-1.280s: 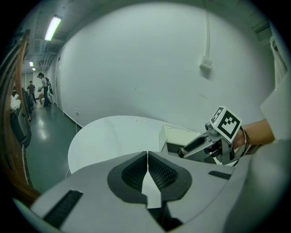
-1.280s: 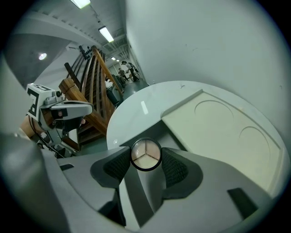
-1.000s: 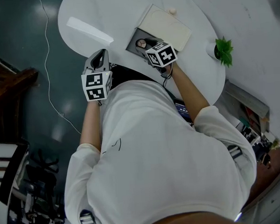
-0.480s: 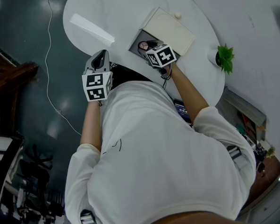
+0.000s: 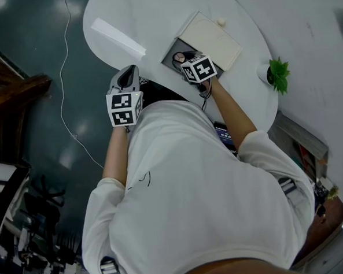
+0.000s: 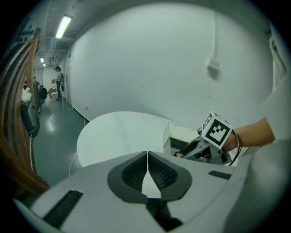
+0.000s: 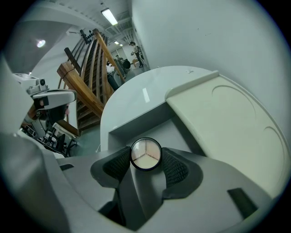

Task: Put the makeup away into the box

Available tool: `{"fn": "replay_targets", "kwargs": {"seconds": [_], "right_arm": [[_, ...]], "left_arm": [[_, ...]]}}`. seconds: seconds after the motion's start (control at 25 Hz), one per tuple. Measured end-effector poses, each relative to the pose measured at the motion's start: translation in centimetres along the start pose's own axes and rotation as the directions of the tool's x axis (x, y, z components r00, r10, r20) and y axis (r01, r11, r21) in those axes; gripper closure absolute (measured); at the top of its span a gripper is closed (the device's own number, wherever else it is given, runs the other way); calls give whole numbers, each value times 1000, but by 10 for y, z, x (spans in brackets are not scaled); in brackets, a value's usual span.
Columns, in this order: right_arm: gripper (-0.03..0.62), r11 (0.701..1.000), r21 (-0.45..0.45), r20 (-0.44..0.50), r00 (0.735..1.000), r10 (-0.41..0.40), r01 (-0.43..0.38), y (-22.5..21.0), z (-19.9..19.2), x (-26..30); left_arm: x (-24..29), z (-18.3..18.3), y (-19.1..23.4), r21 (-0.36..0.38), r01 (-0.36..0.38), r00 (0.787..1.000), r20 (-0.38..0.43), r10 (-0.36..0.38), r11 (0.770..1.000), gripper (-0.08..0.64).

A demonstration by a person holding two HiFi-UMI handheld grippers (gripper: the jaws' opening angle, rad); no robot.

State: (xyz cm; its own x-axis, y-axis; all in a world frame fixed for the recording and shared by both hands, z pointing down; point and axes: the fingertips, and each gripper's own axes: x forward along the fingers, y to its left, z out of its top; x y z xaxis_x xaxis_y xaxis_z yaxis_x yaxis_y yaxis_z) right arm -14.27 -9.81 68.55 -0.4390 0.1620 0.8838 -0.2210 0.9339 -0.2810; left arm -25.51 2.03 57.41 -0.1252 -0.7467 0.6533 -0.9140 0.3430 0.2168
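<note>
The right gripper (image 7: 146,160) clamped a round three-shade compact (image 7: 145,154) over the open grey box (image 7: 136,122), with the cream lid (image 7: 223,123) alongside. The left gripper (image 6: 148,169) had its jaws pressed together on nothing, at the edge of the round white table (image 5: 152,19).

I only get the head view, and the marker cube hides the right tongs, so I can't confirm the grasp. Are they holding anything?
Observer: Yes. The right tongs are shut on a round compact, held over the open grey box.
Operator: What does the compact look like?
Observer: Its face is split into three pale wedges inside a black rim.
Operator: And the other hand?
Observer: The left tongs are shut, with nothing between them.
</note>
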Motion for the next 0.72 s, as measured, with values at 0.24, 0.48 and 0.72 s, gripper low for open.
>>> {"fn": "replay_targets", "kwargs": {"seconds": [0.24, 0.48, 0.72], "right_arm": [[373, 1000, -11, 7, 1000, -21, 21, -2, 3, -2], [362, 1000, -7, 33, 999, -20, 21, 3, 3, -3], [401, 996, 14, 96, 992, -84, 83, 0, 5, -26]], "left_arm": [[-4, -4, -1, -1, -8, 1000, 2, 8, 1000, 537], [-8, -8, -4, 5, 1, 1000, 1, -1, 1000, 537], [-4, -5, -16, 32, 45, 999, 0, -45, 998, 537]]}}
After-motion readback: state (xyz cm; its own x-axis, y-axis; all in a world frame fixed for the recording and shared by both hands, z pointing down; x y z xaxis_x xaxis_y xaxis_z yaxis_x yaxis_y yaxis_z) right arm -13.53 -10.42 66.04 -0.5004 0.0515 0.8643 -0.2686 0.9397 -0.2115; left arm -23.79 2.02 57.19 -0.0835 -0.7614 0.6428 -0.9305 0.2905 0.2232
